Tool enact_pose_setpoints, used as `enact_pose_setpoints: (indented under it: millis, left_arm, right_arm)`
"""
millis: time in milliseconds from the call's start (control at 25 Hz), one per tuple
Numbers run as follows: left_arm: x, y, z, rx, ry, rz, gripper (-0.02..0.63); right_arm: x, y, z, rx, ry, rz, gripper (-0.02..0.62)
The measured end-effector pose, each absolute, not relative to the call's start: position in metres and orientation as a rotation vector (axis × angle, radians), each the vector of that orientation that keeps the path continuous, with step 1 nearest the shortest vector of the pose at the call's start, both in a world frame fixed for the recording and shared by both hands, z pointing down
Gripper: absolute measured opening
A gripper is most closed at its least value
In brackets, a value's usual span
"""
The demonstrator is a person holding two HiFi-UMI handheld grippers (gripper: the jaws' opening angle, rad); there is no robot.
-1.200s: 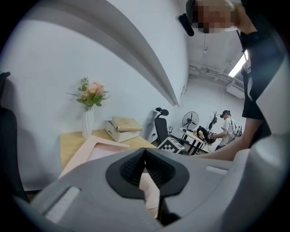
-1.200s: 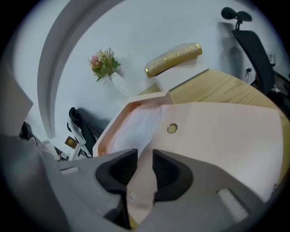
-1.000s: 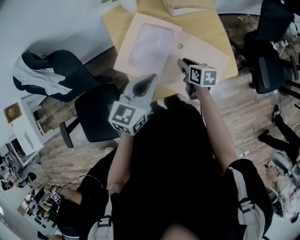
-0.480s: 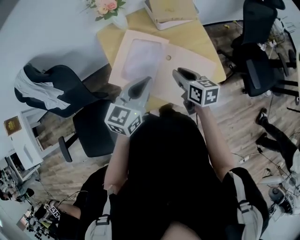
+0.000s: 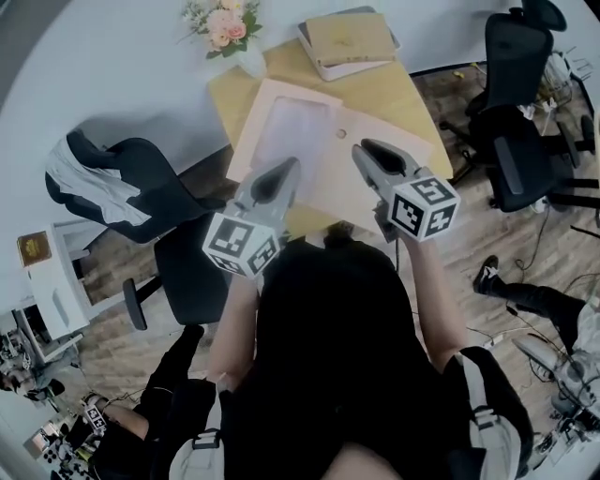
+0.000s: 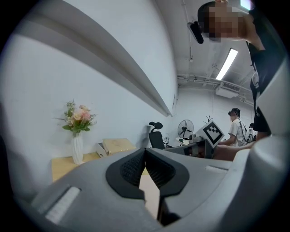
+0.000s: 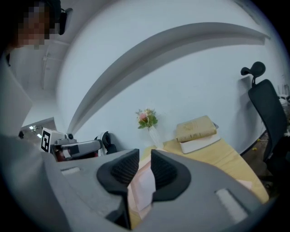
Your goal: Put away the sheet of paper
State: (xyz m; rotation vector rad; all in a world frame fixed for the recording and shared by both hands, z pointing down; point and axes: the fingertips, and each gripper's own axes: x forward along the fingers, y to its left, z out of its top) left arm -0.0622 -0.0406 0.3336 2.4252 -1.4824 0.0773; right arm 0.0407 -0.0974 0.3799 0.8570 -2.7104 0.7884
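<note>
A white sheet of paper (image 5: 292, 129) lies flat on a pale pink envelope (image 5: 356, 173) spread over the wooden table (image 5: 405, 98). My left gripper (image 5: 287, 170) hovers over the envelope's near left edge, tips together and holding nothing; its own view shows the left gripper (image 6: 145, 152) with only a slit below the tips. My right gripper (image 5: 371, 150) hangs above the envelope's near right part. The right gripper (image 7: 145, 157) has a gap between its jaws, which are closing on nothing; the envelope (image 7: 142, 188) shows far beneath.
A vase of flowers (image 5: 225, 23) and stacked books (image 5: 352, 42) stand at the table's far end. A dark chair (image 5: 150, 183) draped with white cloth is at the left, another office chair (image 5: 525, 141) at the right. People stand in the background.
Both grippers have risen toward the camera and look larger, the right one most. The head view has tipped up, bringing the vase and books into sight.
</note>
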Motion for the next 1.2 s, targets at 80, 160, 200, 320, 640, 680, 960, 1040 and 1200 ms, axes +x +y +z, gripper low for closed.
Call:
enact_pose_setpoints:
  millis: [80,160,200,320,640,680,960,1040,1200]
  left_arm:
    - [-0.064,-0.041,0.33,2.427,-1.492,0.071,0.008]
    - [-0.064,-0.04,0.328,2.428,-1.495,0.069,0.008]
    - [-0.064,-0.039,0.327,2.429,-1.496,0.067,0.008]
    - [-0.06,-0.039,0.323,2.438,-1.492,0.059,0.008]
    - [-0.059,-0.04,0.317,2.45,-1.483,0.049,0.008]
    - [-0.061,-0.04,0.317,2.449,-1.487,0.046,0.008]
    - [-0.073,-0.042,0.317,2.437,-1.507,0.036,0.008]
    - [-0.074,-0.044,0.317,2.434,-1.51,0.033,0.008]
    - [-0.077,-0.046,0.319,2.429,-1.517,0.032,0.008]
  right_arm:
    - [0.042,-0.096,0.37,0.864,-2.732,0.758,0.081]
    - [0.042,-0.092,0.362,0.869,-2.747,0.735,0.08]
    - [0.042,-0.09,0.359,0.869,-2.756,0.725,0.075]
    - [0.043,-0.086,0.351,0.869,-2.779,0.7,0.067]
    - [0.037,-0.084,0.34,0.858,-2.814,0.669,0.013]
    - [0.035,-0.084,0.339,0.856,-2.817,0.663,0.006]
    - [0.021,-0.083,0.336,0.817,-2.833,0.605,0.003]
    - [0.02,-0.085,0.337,0.822,-2.824,0.587,0.003]
    - [0.023,-0.088,0.341,0.835,-2.813,0.588,0.003]
